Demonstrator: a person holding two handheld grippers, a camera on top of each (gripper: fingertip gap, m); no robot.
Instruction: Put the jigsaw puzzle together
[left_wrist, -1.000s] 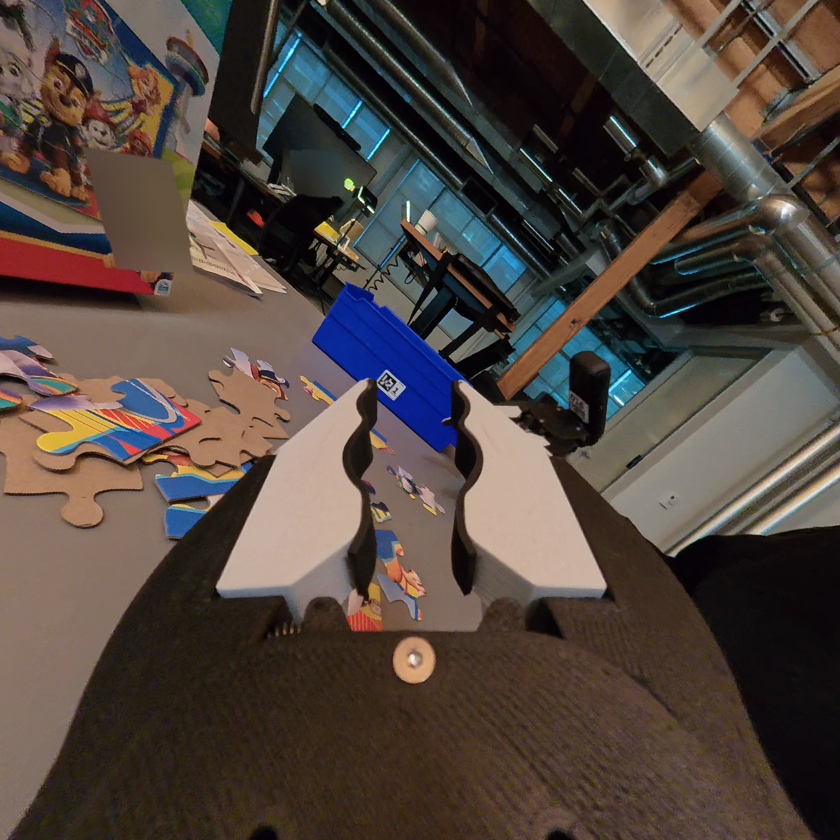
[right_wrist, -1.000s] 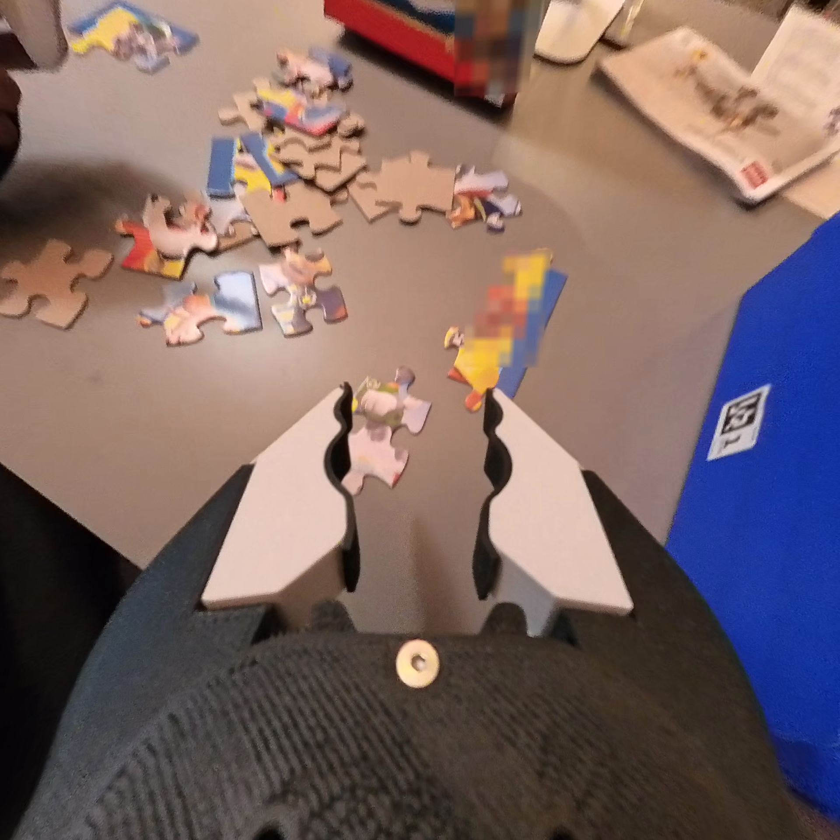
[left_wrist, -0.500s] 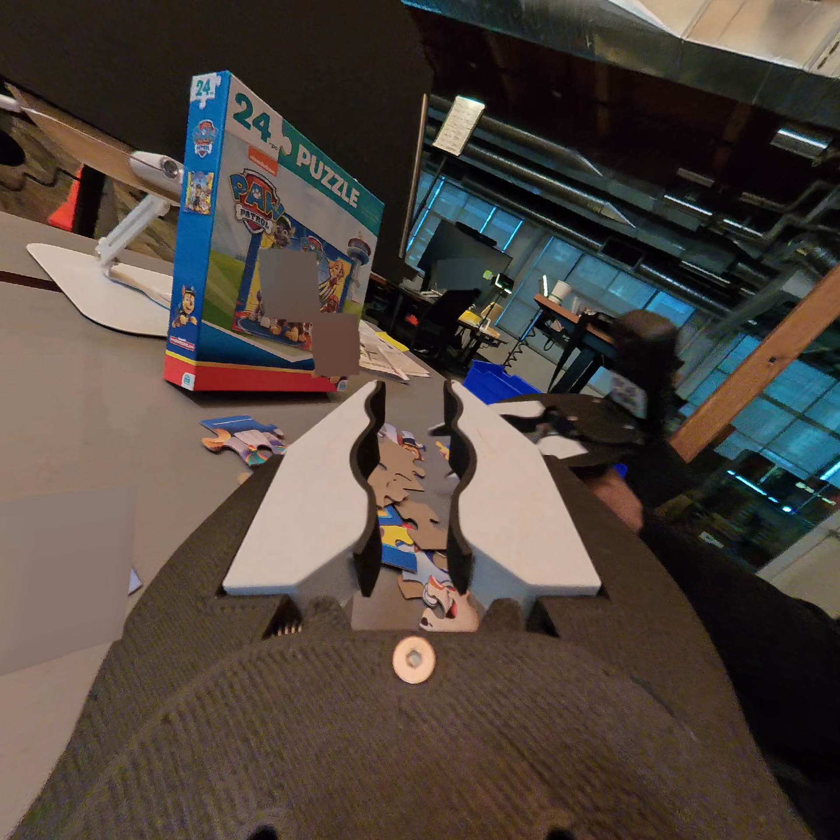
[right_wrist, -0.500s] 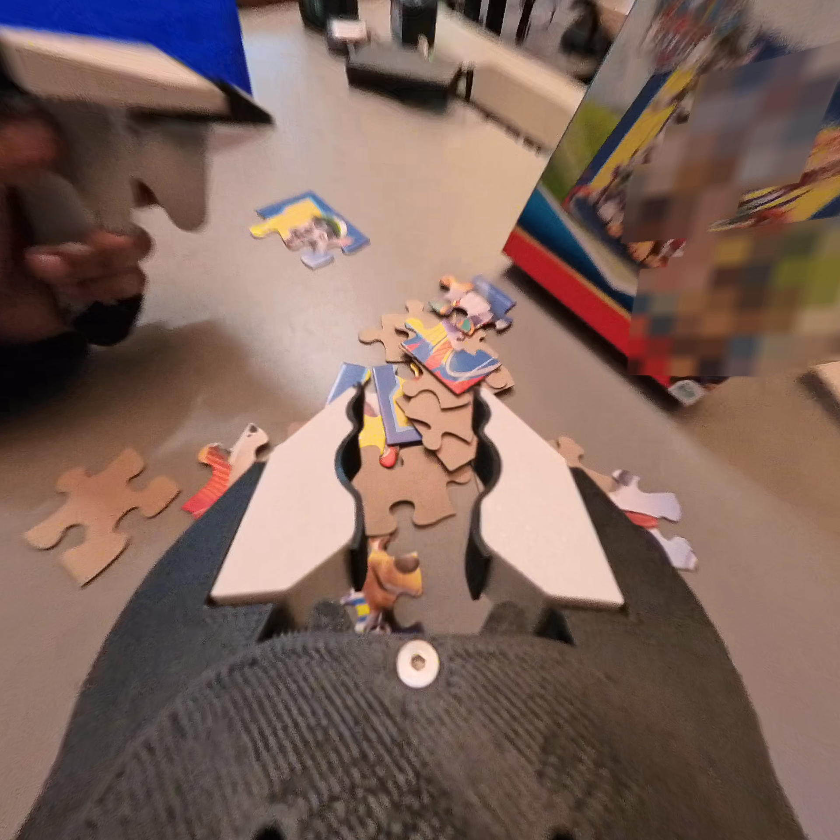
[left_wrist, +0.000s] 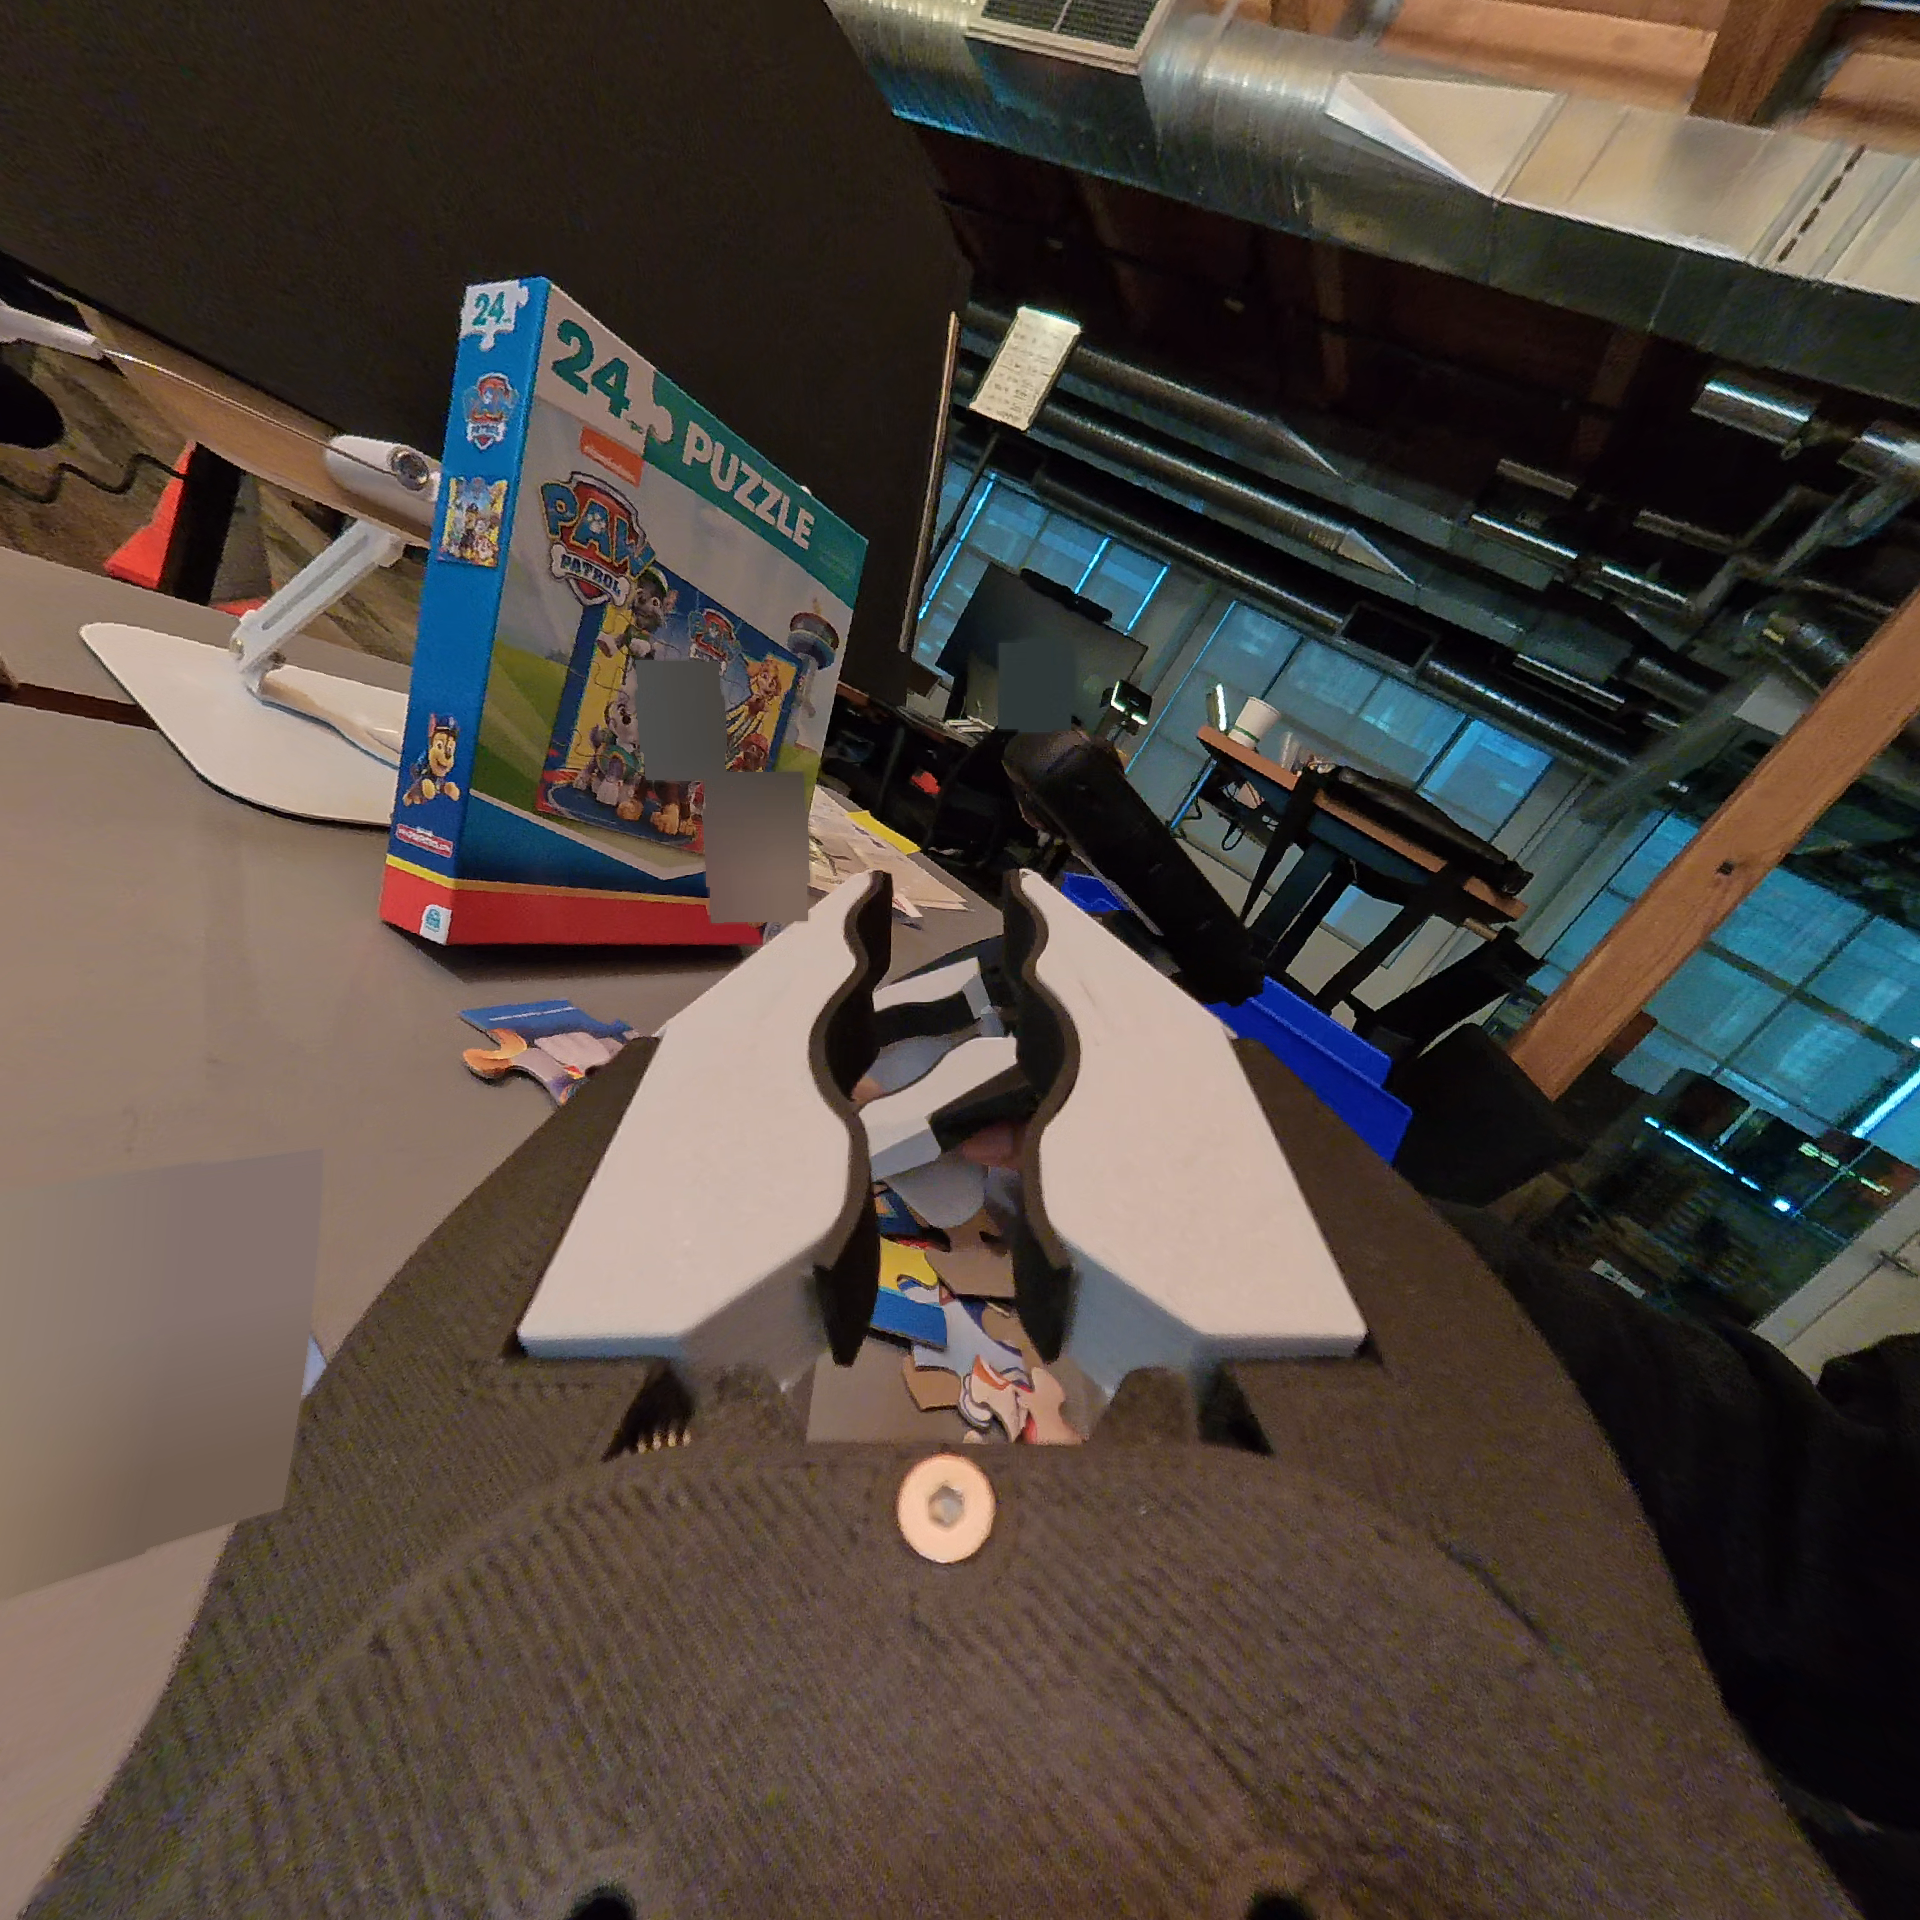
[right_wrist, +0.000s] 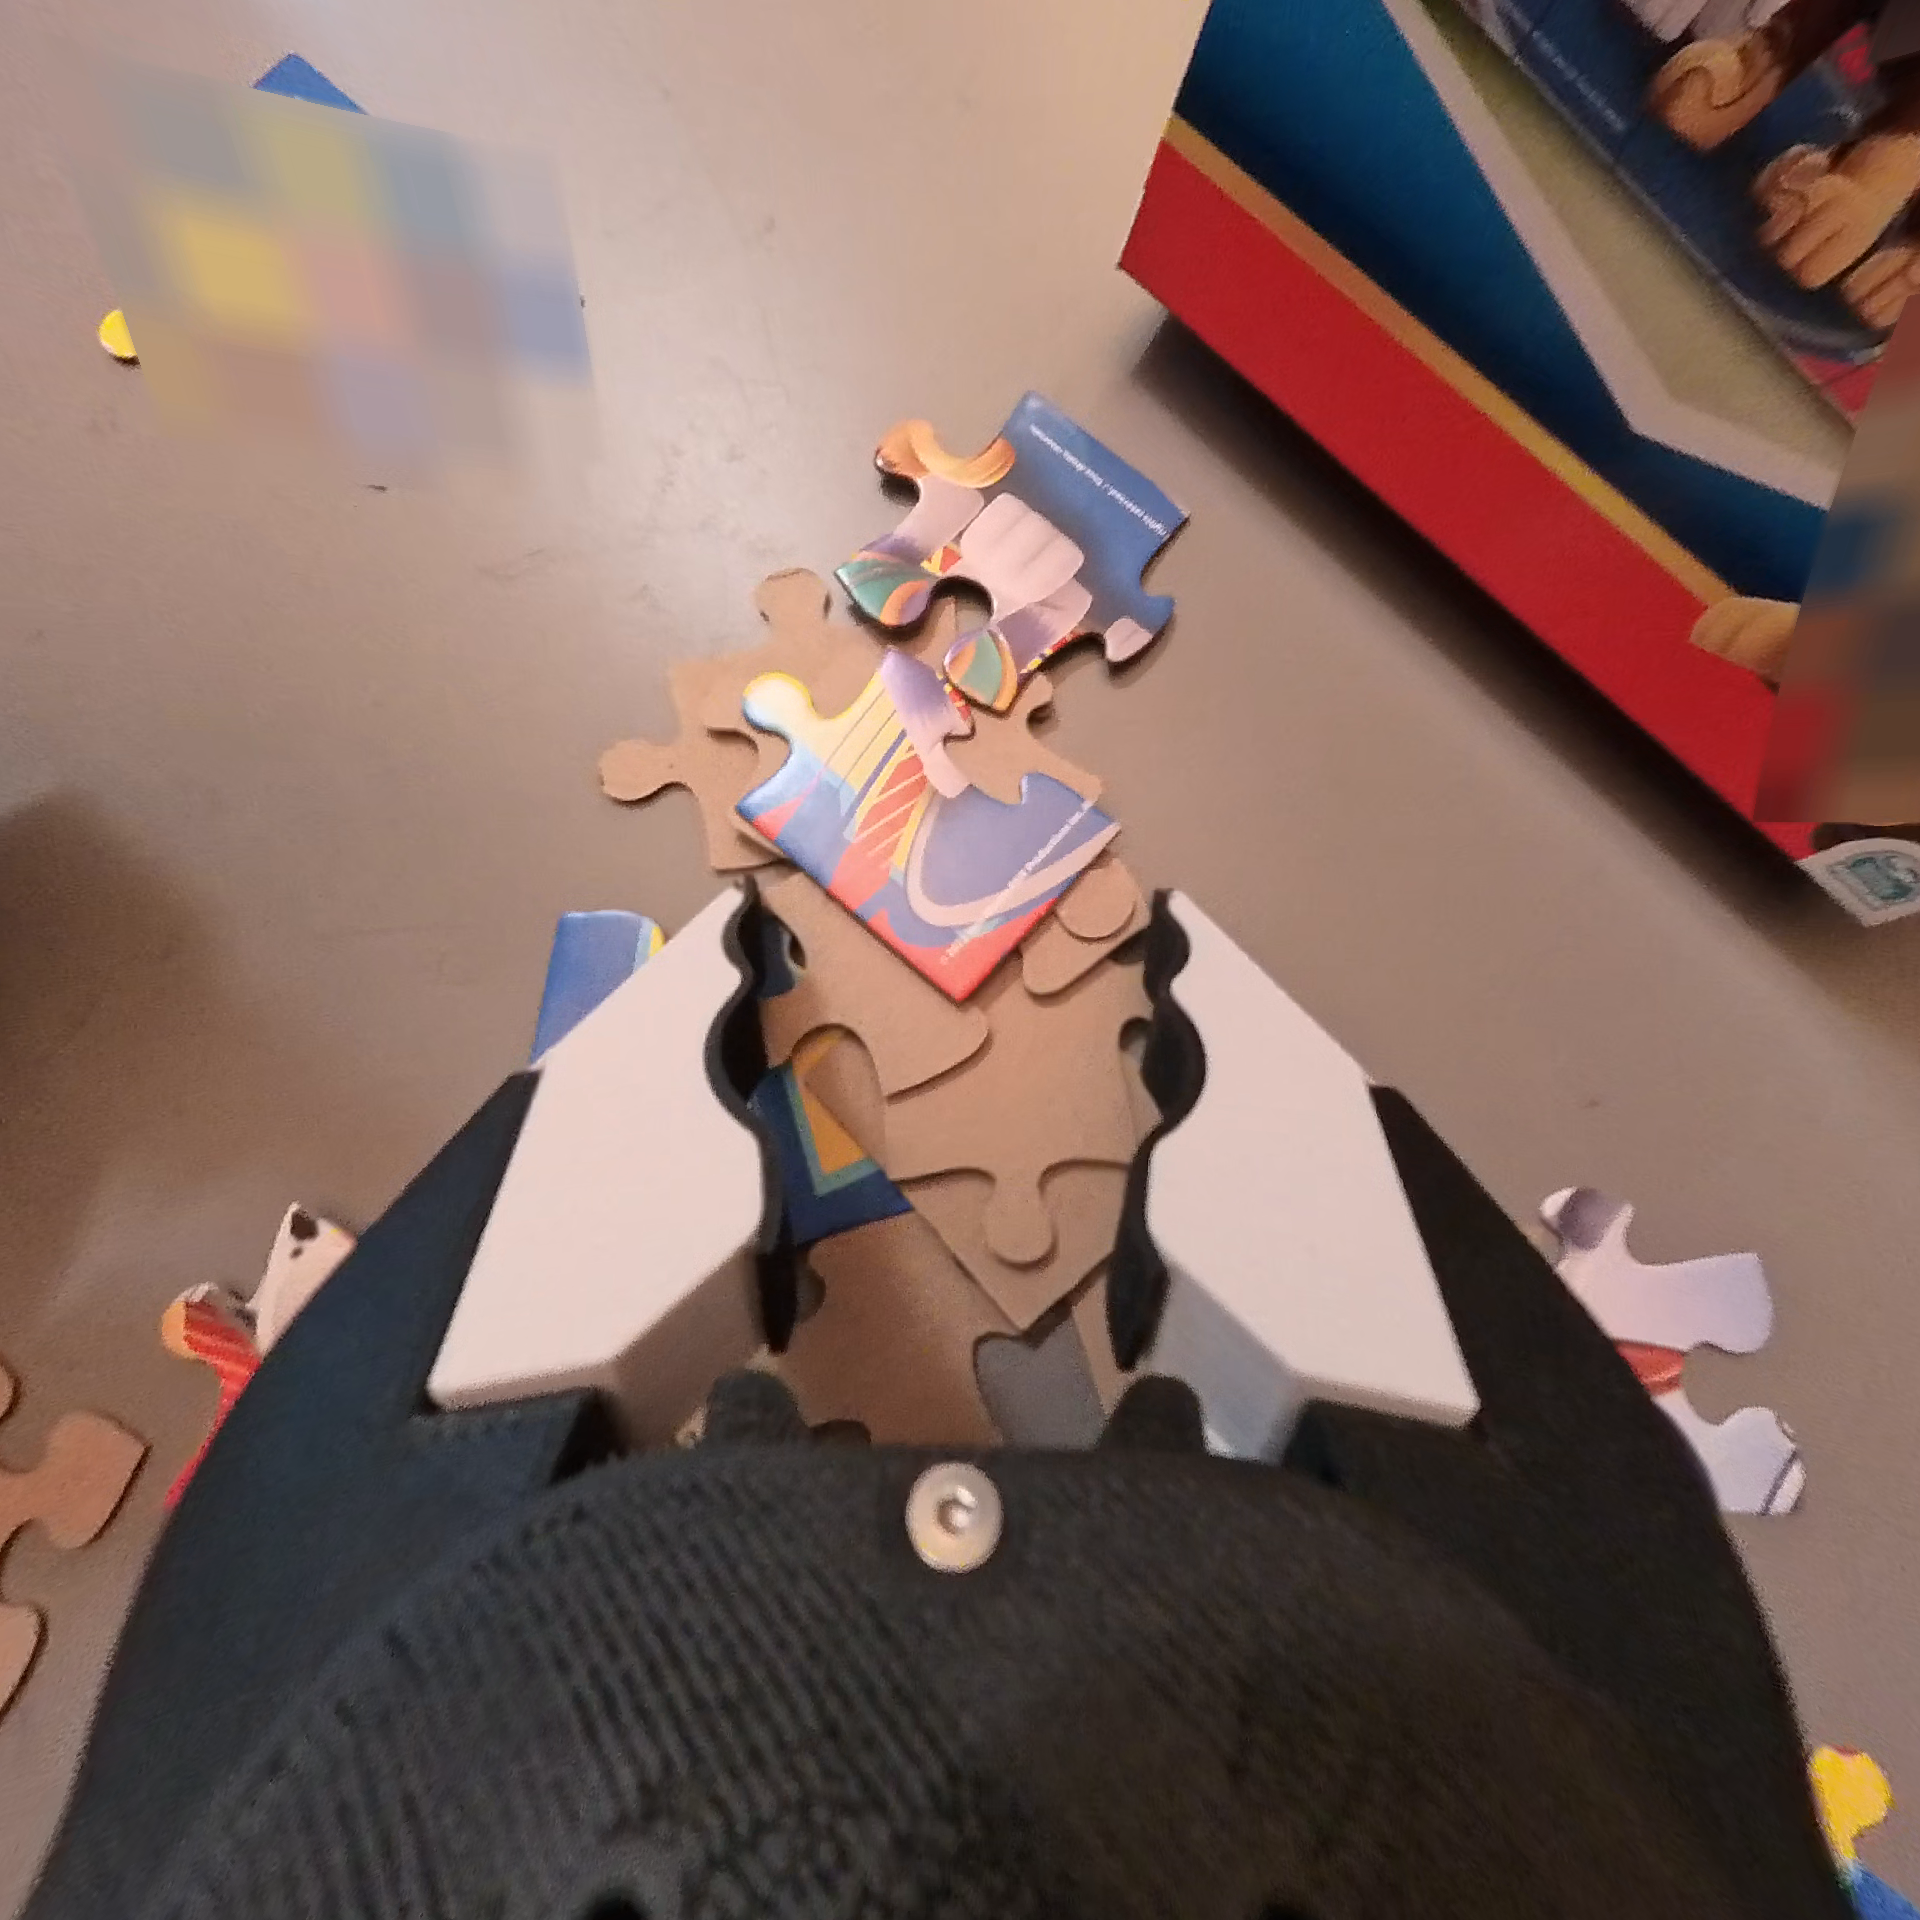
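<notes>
My left gripper (left_wrist: 951, 894) hovers low over the grey table (left_wrist: 208, 987), its jaws narrowly apart with nothing between the pads. Below it lies a pile of puzzle pieces (left_wrist: 935, 1278). Just beyond it I see the right gripper's black handle (left_wrist: 1132, 862). My right gripper (right_wrist: 956, 914) is wide open above the same pile. Brown face-down pieces (right_wrist: 935, 1122) lie between its fingers, and the pads do not press on them. A blue, red and yellow piece (right_wrist: 914, 831) lies on top at the fingertips, with another coloured piece (right_wrist: 1029, 551) beyond it.
An upright puzzle box (left_wrist: 623, 675) stands at the back of the table and shows at upper right in the right wrist view (right_wrist: 1455, 364). A blue bin (left_wrist: 1320, 1049), papers (left_wrist: 873, 842) and a white stand base (left_wrist: 239, 717) are nearby. Loose pieces (right_wrist: 1662, 1299) (right_wrist: 62, 1475) lie around. Spacing between my two grippers at the tips: around 20 cm.
The left gripper swung from facing the blue bin toward the puzzle box, and its jaws narrowed. The right gripper moved over the piled pieces, and its jaws narrowed, then opened wide.
</notes>
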